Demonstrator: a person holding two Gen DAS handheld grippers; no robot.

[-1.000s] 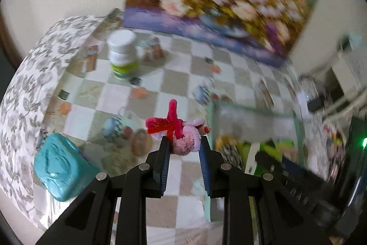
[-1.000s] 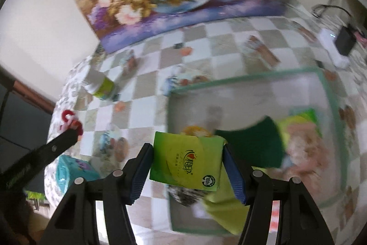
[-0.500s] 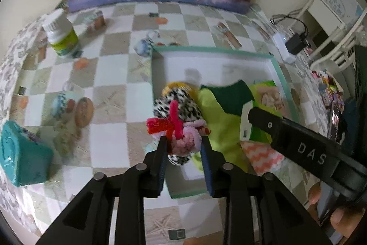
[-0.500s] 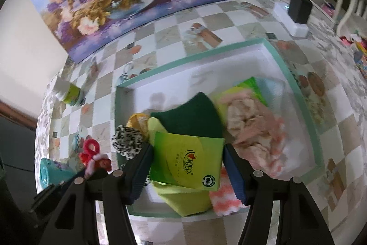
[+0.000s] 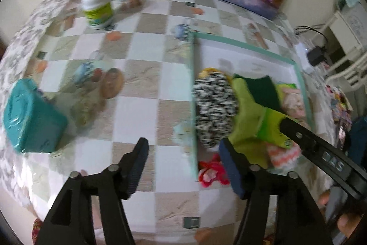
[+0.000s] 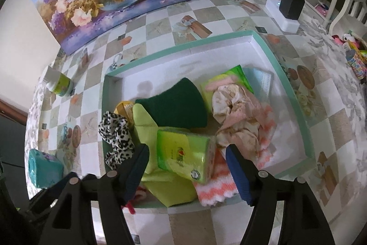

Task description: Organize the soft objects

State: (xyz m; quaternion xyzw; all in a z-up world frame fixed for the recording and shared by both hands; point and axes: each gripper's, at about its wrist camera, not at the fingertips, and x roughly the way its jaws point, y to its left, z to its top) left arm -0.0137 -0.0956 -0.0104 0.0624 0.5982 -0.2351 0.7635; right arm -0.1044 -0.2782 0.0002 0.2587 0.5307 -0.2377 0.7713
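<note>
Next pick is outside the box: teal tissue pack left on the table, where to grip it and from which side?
Take the teal tissue pack across its two long side faces, near mid-length, coming from above. It lies tilted on the checkered tablecloth with open space around it, left of the box, and the soft wrapper should give under a gripper.

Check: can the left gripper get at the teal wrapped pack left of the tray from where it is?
Probably yes. The left gripper is empty, jaws opening, and the teal pack sits alone on bare tablecloth outside the tray; nothing lies between them.
</note>
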